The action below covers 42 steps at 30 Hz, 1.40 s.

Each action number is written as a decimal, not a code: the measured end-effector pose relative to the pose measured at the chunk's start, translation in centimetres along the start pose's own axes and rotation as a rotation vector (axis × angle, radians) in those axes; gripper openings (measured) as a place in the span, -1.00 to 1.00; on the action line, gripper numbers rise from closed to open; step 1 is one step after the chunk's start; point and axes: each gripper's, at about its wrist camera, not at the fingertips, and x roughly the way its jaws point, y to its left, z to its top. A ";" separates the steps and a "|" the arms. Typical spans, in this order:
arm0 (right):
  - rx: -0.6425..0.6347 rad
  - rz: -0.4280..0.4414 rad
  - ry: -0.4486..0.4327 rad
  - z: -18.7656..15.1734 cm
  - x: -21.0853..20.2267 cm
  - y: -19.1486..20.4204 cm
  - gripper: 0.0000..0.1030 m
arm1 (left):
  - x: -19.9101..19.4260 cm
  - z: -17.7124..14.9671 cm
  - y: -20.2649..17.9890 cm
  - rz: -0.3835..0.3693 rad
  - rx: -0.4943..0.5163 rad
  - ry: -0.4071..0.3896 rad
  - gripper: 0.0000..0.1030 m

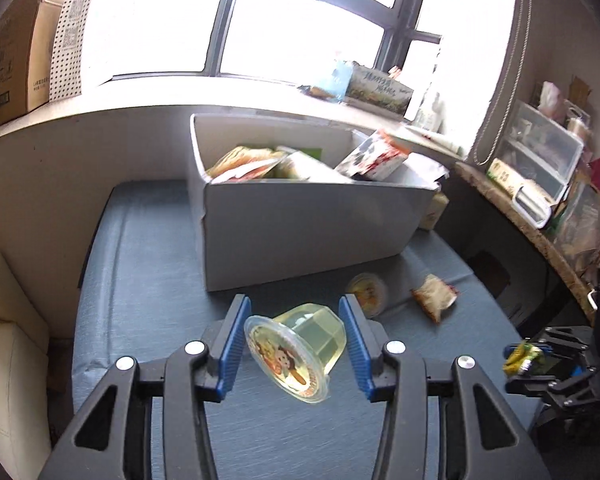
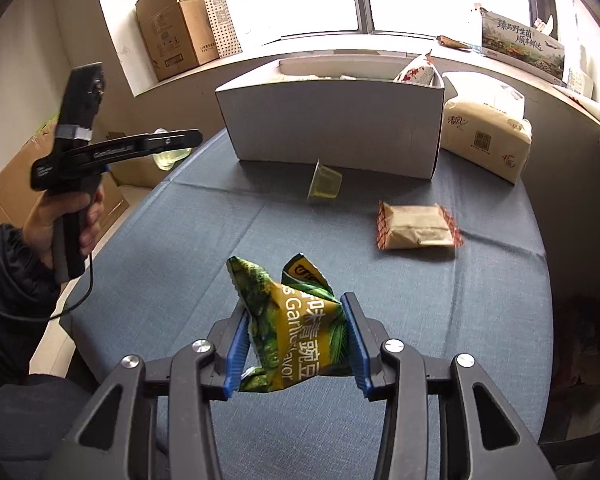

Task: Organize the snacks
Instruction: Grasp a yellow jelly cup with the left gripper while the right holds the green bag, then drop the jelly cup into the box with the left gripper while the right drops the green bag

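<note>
My left gripper (image 1: 296, 340) is shut on a clear yellow jelly cup (image 1: 300, 350) with a cartoon lid, held above the blue tablecloth (image 1: 148, 300). My right gripper (image 2: 296, 340) is shut on a green and yellow snack bag (image 2: 296, 332); it also shows in the left wrist view (image 1: 524, 358). A white cardboard box (image 1: 300, 232) holding several snack packets stands at the table's far side; it also shows in the right wrist view (image 2: 332, 128). A second jelly cup (image 2: 325, 186) and a tan packet with red ends (image 2: 418, 227) lie on the cloth before the box.
A tissue pack (image 2: 486, 136) sits right of the box. The windowsill holds brown cartons (image 2: 172, 32) and a printed box (image 2: 520, 46). A cluttered shelf with plastic drawers (image 1: 540, 152) stands at the right. The left hand and its gripper (image 2: 80, 160) show at the left.
</note>
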 end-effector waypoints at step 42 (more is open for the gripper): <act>0.202 0.100 -0.261 18.3 0.2 -9.2 1.00 | 0.9 11.5 -6.6 0.085 0.164 -0.099 1.00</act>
